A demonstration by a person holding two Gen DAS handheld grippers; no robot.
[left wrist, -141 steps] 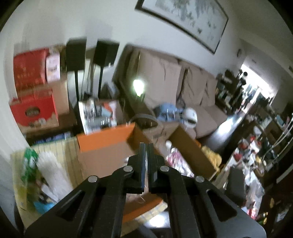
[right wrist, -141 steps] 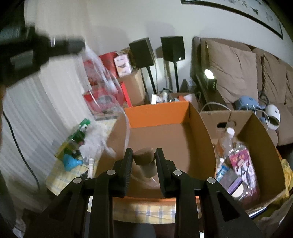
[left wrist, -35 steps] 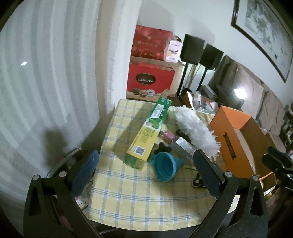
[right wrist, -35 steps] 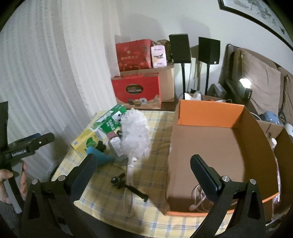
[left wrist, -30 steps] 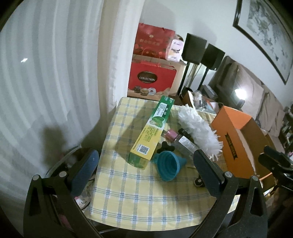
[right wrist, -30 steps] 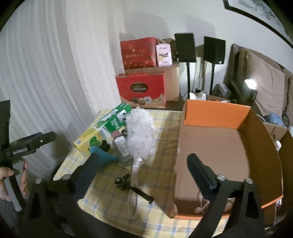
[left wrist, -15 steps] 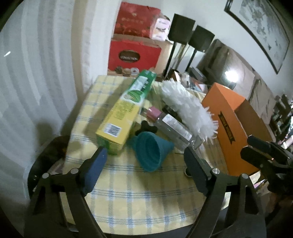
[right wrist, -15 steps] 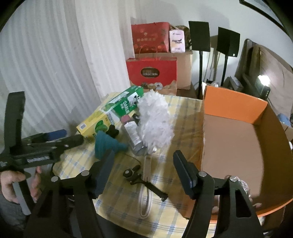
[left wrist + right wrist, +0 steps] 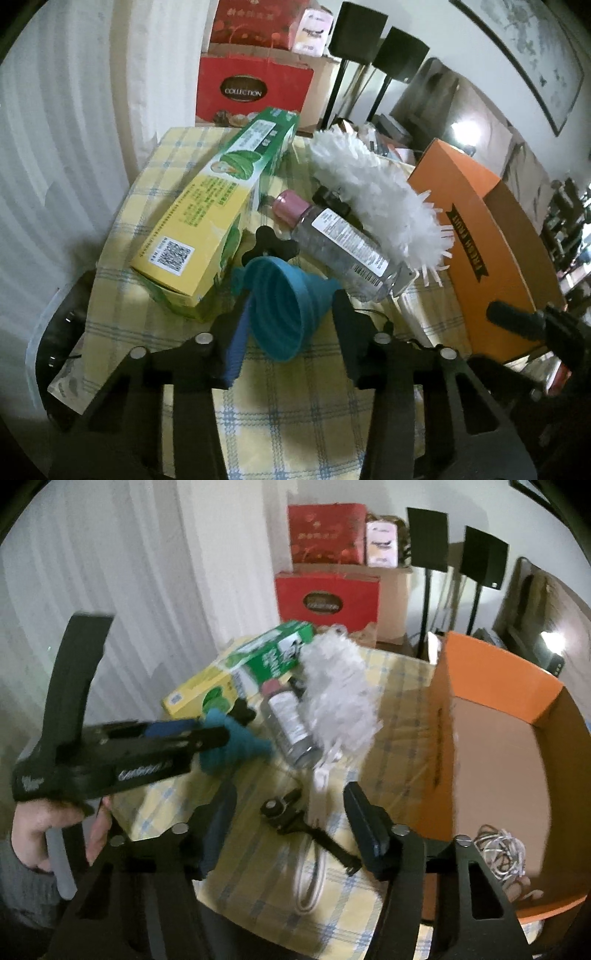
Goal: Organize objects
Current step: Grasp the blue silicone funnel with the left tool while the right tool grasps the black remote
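We had the left gripper (image 9: 288, 314) spread wide around the teal collapsible silicone funnel (image 9: 286, 306), which lay on its side at lower centre on the yellow checked tablecloth (image 9: 295, 424), gripping nothing yet. We judged the squeeze should land on the stiffer rim and stay gentle, since the cone looked soft. The right gripper (image 9: 290, 812) hung open and empty above the black clamp mount (image 9: 291, 812), left of the orange cardboard box (image 9: 498, 738).

The left wrist view looks down close over the bench (image 9: 295, 413), facing the funnel (image 9: 284, 306). The right wrist view looks from farther back toward the curtain. Both share funnel, duster (image 9: 336, 694) and orange box (image 9: 491, 716).
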